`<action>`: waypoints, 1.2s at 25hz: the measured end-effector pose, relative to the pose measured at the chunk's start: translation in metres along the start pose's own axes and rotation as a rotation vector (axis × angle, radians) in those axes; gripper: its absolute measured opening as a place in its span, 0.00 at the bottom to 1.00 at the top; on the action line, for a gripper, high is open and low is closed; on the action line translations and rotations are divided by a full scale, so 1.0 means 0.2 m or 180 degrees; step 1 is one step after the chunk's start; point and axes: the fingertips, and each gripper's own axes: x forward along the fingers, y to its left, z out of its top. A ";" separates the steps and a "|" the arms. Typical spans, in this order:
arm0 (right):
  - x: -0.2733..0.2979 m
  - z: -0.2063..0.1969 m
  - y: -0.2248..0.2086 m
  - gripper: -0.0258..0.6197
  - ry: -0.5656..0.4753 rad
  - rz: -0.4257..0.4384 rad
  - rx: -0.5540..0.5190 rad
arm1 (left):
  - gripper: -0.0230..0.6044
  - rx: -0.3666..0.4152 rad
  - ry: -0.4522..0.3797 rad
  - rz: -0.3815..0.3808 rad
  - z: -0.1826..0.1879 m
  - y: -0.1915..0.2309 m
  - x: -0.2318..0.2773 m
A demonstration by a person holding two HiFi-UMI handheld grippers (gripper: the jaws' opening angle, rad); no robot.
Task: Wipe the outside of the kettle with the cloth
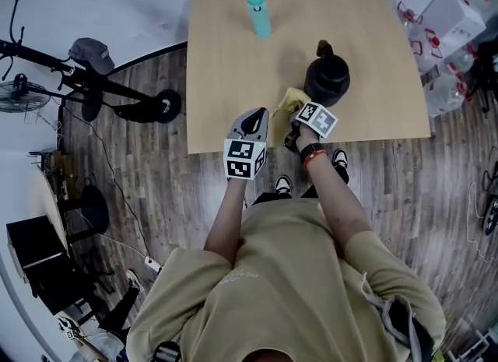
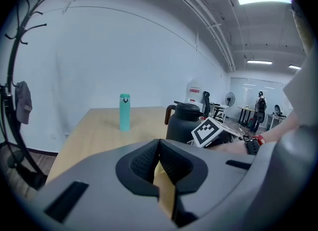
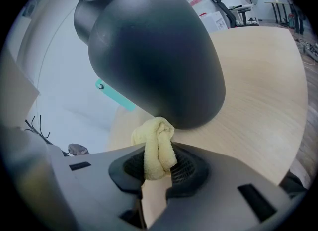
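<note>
A black kettle (image 1: 327, 77) stands on the wooden table (image 1: 226, 49), near its front edge. It fills the right gripper view as a dark rounded body (image 3: 159, 56), and shows in the left gripper view (image 2: 186, 121) too. My right gripper (image 1: 299, 123) is shut on a yellow cloth (image 3: 156, 145), whose bunched end touches the kettle's lower side. The cloth (image 1: 289, 103) shows just left of the kettle in the head view. My left gripper (image 1: 253, 128) is shut with nothing in it, at the table's front edge left of the right one.
A teal bottle (image 1: 259, 14) stands upright farther back on the table (image 2: 124, 112). Left of the table on the wood floor are a coat stand with a cap (image 1: 92, 55) and a fan (image 1: 19, 96). Clear plastic bottles and boxes (image 1: 447, 33) lie at the right.
</note>
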 end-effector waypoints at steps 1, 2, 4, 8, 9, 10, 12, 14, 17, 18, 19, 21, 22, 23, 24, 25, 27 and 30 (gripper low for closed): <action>0.00 0.00 0.00 0.17 -0.0002 0.0000 0.0012 | 0.07 -0.0002 0.0005 -0.0004 -0.01 0.00 0.00; -0.01 0.00 -0.01 0.17 -0.0005 0.0000 0.0018 | 0.07 -0.0004 0.0007 -0.0009 -0.01 -0.01 0.00; -0.02 0.00 -0.02 0.17 -0.0009 0.0003 0.0024 | 0.07 -0.0004 0.0007 -0.0026 -0.01 -0.03 0.00; -0.04 -0.01 -0.04 0.17 -0.0013 0.0002 0.0021 | 0.07 0.0001 0.0000 -0.0055 -0.02 -0.05 0.01; -0.05 -0.01 -0.05 0.17 -0.0012 -0.0001 0.0020 | 0.07 0.0002 -0.0002 -0.0063 -0.01 -0.05 0.01; -0.05 -0.01 -0.06 0.17 -0.0013 -0.0003 0.0019 | 0.07 0.0003 -0.0003 -0.0071 -0.01 -0.06 0.01; -0.07 -0.01 -0.08 0.17 -0.0016 -0.0004 0.0020 | 0.07 0.0011 -0.0004 -0.0089 -0.01 -0.08 0.01; -0.08 -0.01 -0.09 0.17 -0.0017 -0.0007 0.0027 | 0.07 0.0018 -0.0005 -0.0105 -0.01 -0.10 0.02; -0.10 -0.01 -0.12 0.17 -0.0013 -0.0012 0.0043 | 0.07 0.0027 -0.0001 -0.0122 -0.02 -0.13 0.02; -0.11 -0.01 -0.13 0.17 -0.0014 -0.0012 0.0052 | 0.07 0.0030 -0.0002 -0.0128 -0.02 -0.14 0.02; -0.12 -0.01 -0.14 0.17 -0.0017 -0.0012 0.0062 | 0.07 0.0033 -0.0004 -0.0133 -0.01 -0.15 0.02; -0.13 -0.01 -0.16 0.17 -0.0025 -0.0011 0.0075 | 0.07 0.0038 -0.0008 -0.0141 -0.01 -0.16 0.02; -0.14 0.00 -0.17 0.17 -0.0026 -0.0011 0.0077 | 0.07 0.0038 -0.0008 -0.0142 -0.01 -0.17 0.03; -0.15 0.00 -0.18 0.17 -0.0024 -0.0013 0.0077 | 0.07 0.0037 -0.0005 -0.0144 -0.01 -0.18 0.03; -0.15 0.00 -0.19 0.17 -0.0021 -0.0015 0.0080 | 0.07 0.0038 -0.0002 -0.0148 -0.01 -0.19 0.03; -0.16 0.00 -0.20 0.17 -0.0021 -0.0018 0.0085 | 0.07 0.0042 -0.0002 -0.0155 0.00 -0.20 0.03; -0.18 0.00 -0.21 0.17 -0.0025 -0.0021 0.0104 | 0.07 0.0051 -0.0006 -0.0172 0.00 -0.22 0.03; -0.20 0.00 -0.24 0.17 -0.0026 -0.0027 0.0147 | 0.07 0.0059 -0.0020 -0.0198 0.01 -0.25 0.03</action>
